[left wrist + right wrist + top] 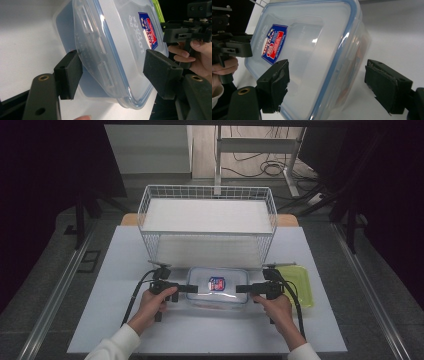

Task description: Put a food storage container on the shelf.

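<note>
Clear plastic container [217, 287]: rectangular, rounded corners, lid on, blue seal strip running round lid rim, red-and-blue brand label at lid centre. Lies flat on white counter [210, 330], long axis left to right, near front edge, just in front of wire basket [207, 222]. Locking flaps visible along lid sides in both gripper views. Reddish contents show dimly through wall; identity cannot be told. Walls translucent, bluish in shadow.

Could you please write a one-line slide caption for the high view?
Left tool and right tool flank a lidded clear container before a wire basket.
</note>
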The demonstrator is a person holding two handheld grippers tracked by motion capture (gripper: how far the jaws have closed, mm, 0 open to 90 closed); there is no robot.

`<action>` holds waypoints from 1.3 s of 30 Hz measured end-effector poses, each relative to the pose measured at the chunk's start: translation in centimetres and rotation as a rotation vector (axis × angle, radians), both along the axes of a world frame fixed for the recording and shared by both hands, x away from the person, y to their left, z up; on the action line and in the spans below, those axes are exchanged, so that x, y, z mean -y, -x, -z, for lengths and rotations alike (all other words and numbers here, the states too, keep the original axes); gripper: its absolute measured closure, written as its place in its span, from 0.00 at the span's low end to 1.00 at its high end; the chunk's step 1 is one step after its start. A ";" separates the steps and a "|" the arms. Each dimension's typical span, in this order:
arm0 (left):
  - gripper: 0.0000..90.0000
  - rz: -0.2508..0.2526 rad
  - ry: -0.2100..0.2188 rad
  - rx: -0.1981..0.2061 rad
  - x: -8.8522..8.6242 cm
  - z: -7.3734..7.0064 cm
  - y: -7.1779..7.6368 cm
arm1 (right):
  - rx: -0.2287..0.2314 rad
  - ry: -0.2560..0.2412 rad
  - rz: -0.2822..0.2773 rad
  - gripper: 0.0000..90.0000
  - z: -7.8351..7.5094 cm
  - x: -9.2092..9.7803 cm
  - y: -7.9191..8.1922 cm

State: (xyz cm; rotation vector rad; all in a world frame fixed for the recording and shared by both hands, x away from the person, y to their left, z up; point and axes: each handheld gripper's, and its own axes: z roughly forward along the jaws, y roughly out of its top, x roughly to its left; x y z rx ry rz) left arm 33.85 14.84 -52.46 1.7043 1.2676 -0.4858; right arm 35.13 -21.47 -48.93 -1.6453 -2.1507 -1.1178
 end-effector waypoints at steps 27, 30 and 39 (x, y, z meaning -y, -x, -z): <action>0.43 0.015 -0.009 0.057 -0.4 -0.5 1.1 | -0.017 -0.140 -0.032 0.50 0.1 1.6 0.4; 0.45 0.016 0.008 0.070 -0.6 -0.5 1.4 | -0.004 -0.144 -0.044 0.51 0.0 1.7 0.6; 0.51 0.022 0.035 0.093 -1.0 -0.5 1.7 | 0.004 -0.178 -0.061 0.56 0.1 2.4 1.1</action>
